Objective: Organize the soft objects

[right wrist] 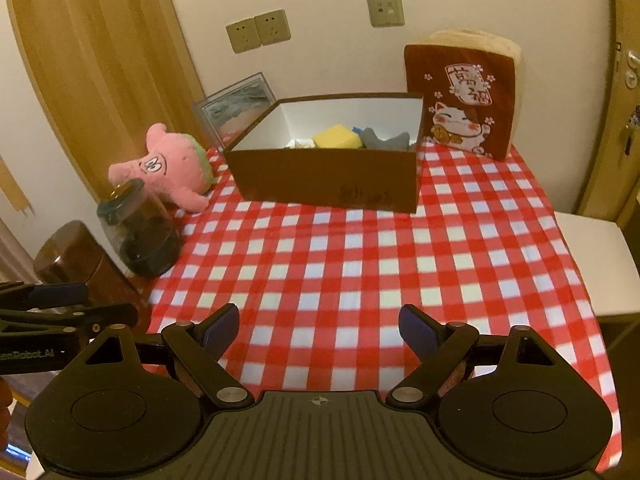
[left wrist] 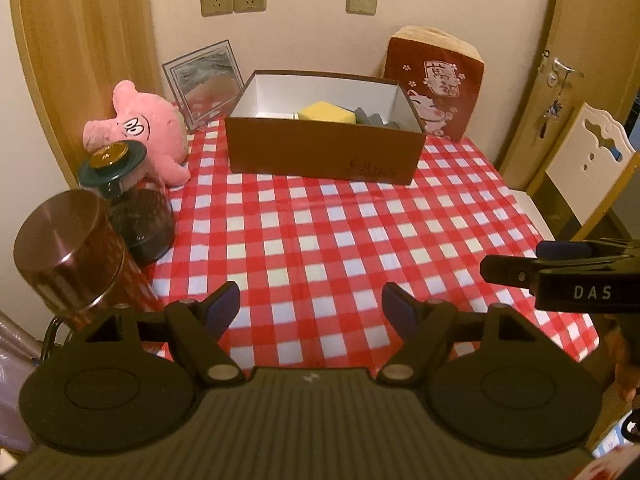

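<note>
A brown cardboard box (left wrist: 324,152) (right wrist: 324,178) with a white inside stands open at the back of the checked table. In it lie a yellow sponge (left wrist: 327,112) (right wrist: 335,136), a grey soft item (right wrist: 385,140) and something white (right wrist: 300,143). A pink plush toy (left wrist: 150,128) (right wrist: 172,164) sits to the left of the box. A red cushion with a cat print (left wrist: 438,88) (right wrist: 464,100) leans on the wall at the back right. My left gripper (left wrist: 311,308) and my right gripper (right wrist: 319,330) hang open over the near cloth with nothing between their fingers.
A glass jar with a green lid (left wrist: 132,200) (right wrist: 138,228) and a brown tin (left wrist: 68,248) (right wrist: 72,256) stand at the table's left edge. A framed picture (left wrist: 206,80) (right wrist: 236,108) leans on the wall. A white chair (left wrist: 588,152) is to the right.
</note>
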The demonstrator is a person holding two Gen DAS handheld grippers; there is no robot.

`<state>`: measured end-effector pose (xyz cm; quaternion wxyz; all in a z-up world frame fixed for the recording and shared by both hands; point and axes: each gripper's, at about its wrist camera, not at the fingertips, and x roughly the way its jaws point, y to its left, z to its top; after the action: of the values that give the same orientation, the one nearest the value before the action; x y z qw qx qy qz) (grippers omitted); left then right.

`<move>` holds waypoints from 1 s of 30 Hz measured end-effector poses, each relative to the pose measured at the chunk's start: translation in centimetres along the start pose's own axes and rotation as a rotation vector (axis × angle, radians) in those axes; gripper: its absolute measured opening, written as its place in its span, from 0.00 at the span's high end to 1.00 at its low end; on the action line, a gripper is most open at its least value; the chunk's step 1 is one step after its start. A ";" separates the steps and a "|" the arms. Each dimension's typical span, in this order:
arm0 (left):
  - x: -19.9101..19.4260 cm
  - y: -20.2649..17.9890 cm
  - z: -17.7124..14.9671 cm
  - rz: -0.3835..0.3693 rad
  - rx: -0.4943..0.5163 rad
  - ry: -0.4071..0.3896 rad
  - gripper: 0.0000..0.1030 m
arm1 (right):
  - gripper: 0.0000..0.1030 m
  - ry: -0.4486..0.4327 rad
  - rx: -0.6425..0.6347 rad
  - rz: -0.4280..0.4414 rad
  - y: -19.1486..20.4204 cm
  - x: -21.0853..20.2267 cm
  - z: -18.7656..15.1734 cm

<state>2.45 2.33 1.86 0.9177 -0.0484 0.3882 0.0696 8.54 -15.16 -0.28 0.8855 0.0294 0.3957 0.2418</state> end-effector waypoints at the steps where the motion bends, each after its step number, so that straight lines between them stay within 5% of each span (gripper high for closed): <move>1: -0.2 0.1 -0.3 -0.003 0.001 0.001 0.26 | 0.16 0.002 -0.001 -0.001 0.3 -0.3 -0.3; 30: -1.7 0.7 -2.1 -0.050 0.032 0.002 0.26 | 0.16 0.033 0.008 -0.032 2.4 -2.3 -3.4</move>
<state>-0.35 2.55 1.61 0.9194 -0.0436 0.3887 0.0405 3.84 -14.55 -0.44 0.8824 0.0226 0.4118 0.2263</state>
